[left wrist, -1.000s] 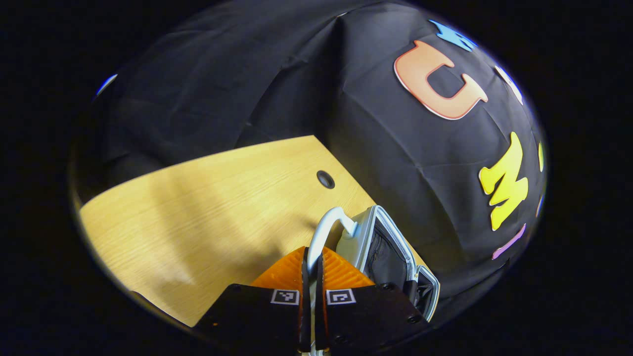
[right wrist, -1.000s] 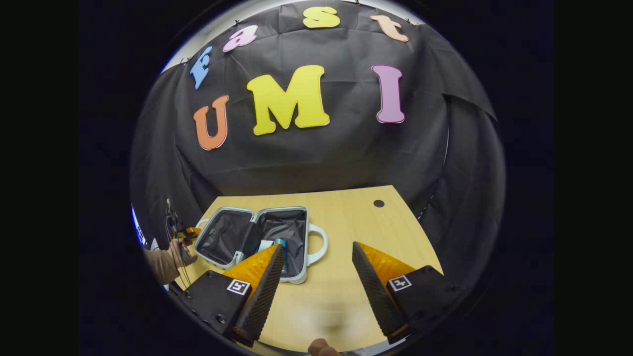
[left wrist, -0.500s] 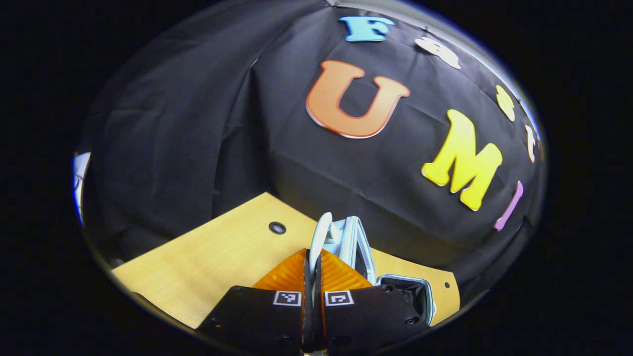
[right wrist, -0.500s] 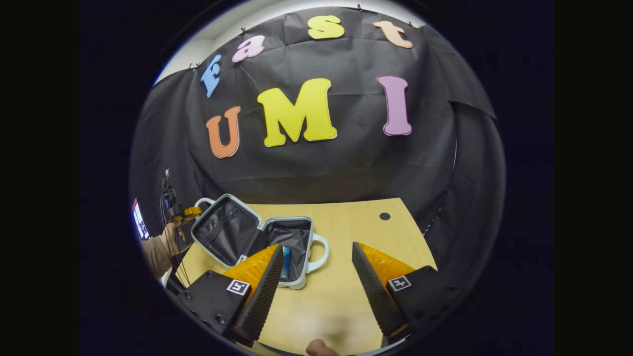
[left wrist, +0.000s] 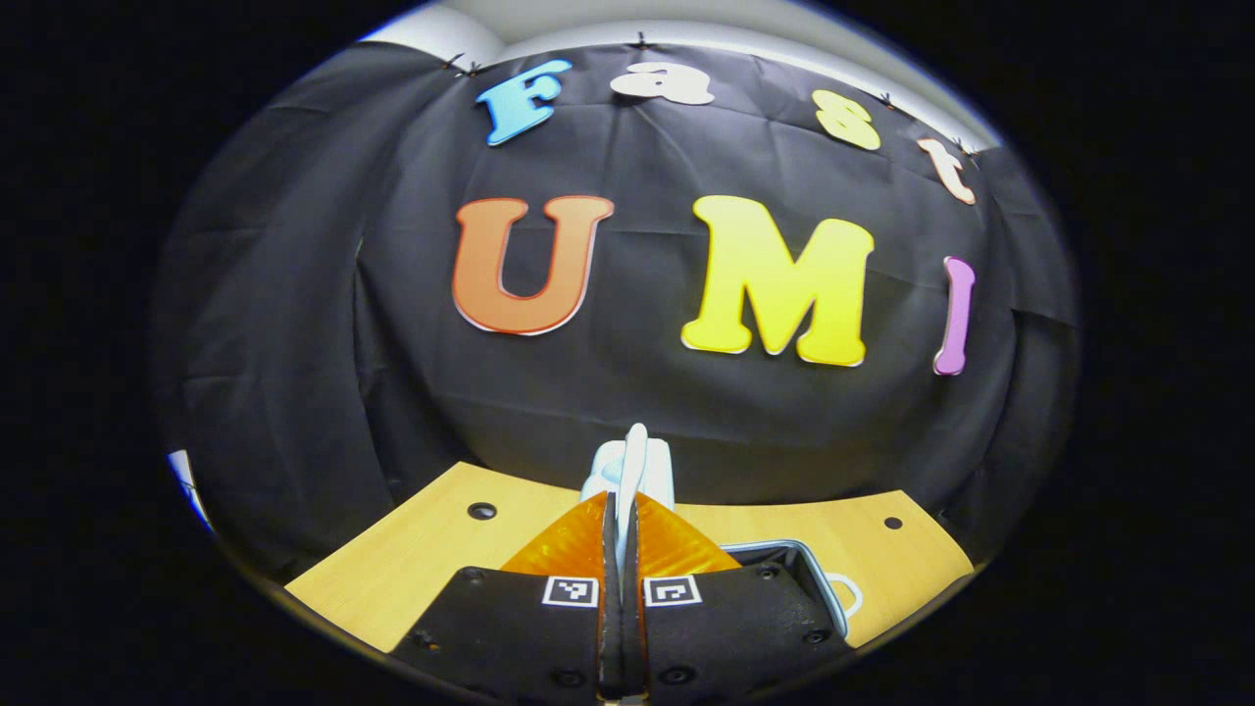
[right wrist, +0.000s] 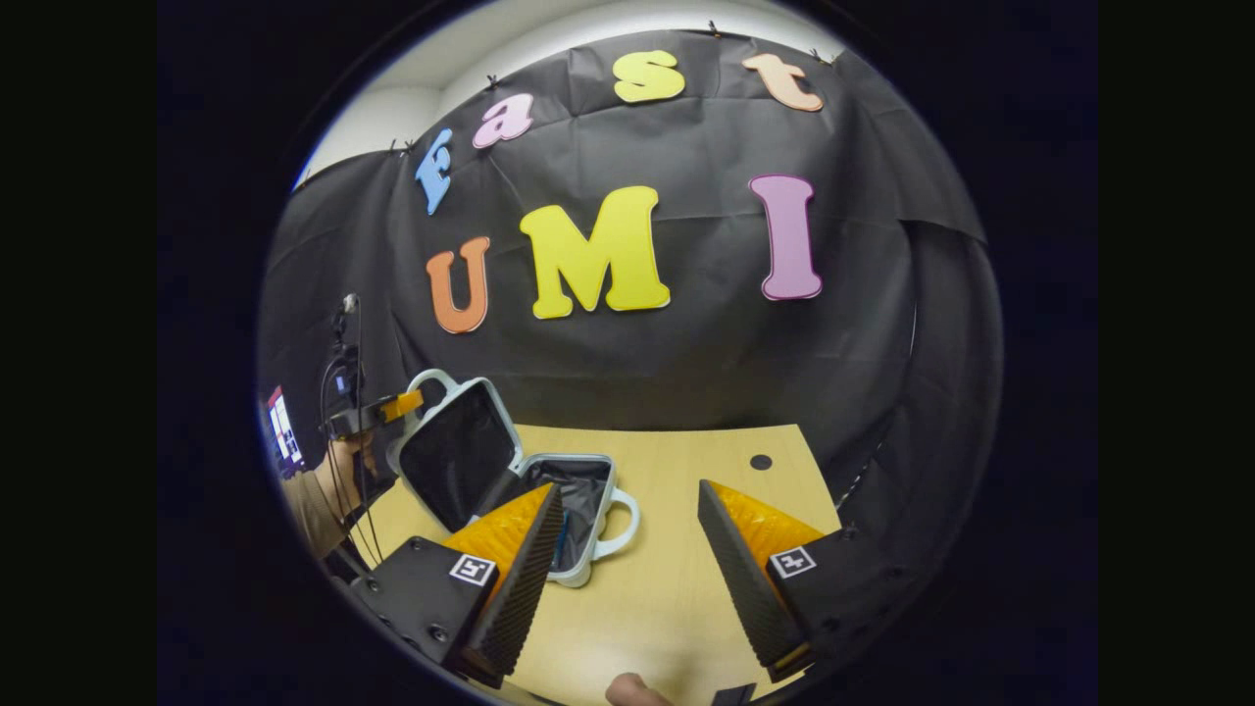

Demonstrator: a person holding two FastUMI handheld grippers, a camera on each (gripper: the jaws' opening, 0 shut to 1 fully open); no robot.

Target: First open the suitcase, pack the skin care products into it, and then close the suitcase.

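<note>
The suitcase (right wrist: pixel 510 471) sits on the left part of the worktop (right wrist: pixel 686 549), and the packing looks done: something blue, probably one of the skin care products (right wrist: pixel 560 539), lies in the bottom half, though the right gripper's finger hides most of it. What remains is the closing. The lid (right wrist: pixel 453 451) stands roughly upright, not yet folded down onto the base. The left gripper (left wrist: pixel 621 515) has its jaws clenched on the lid's pale handle (left wrist: pixel 632 461), held up at the lid's top edge by a hand (right wrist: pixel 343 471) at the worktop's left side. The right gripper (right wrist: pixel 627 549) hovers low over the worktop just right of the case, jaws spread wide and grasping nothing.
</note>
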